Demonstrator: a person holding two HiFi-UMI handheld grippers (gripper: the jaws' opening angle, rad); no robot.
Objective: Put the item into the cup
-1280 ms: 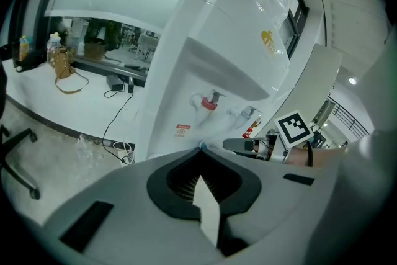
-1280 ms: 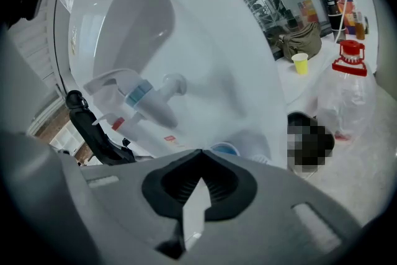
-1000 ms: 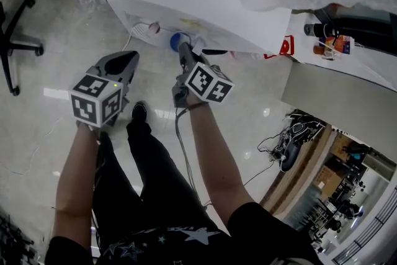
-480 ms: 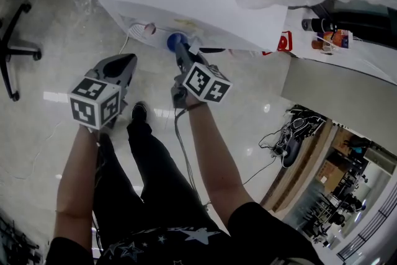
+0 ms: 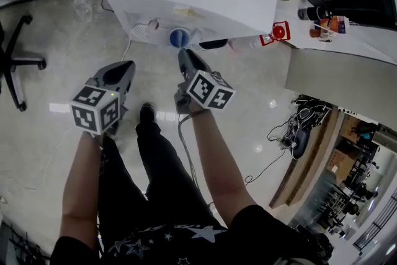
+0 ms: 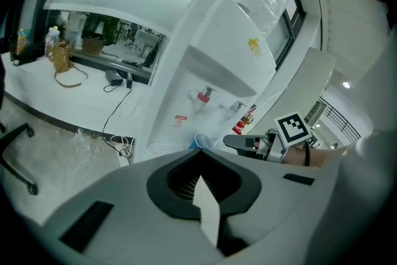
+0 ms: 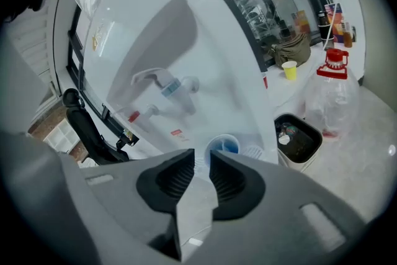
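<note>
The right gripper (image 7: pixel 201 161) holds its jaws a narrow gap apart with nothing between them; the left gripper (image 6: pixel 200 153) has its jaws closed tip to tip, also empty. The blue cup (image 7: pixel 223 144) stands upright under the taps of the white water dispenser (image 7: pixel 155 53), directly ahead of the right gripper's tips and clear of them, with the left gripper further back on its left; the cup's contents cannot be made out. A black bin (image 7: pixel 298 139) sits on the floor just beside the dispenser, next to a clear bottle (image 7: pixel 332 96) with a red cap.
</note>
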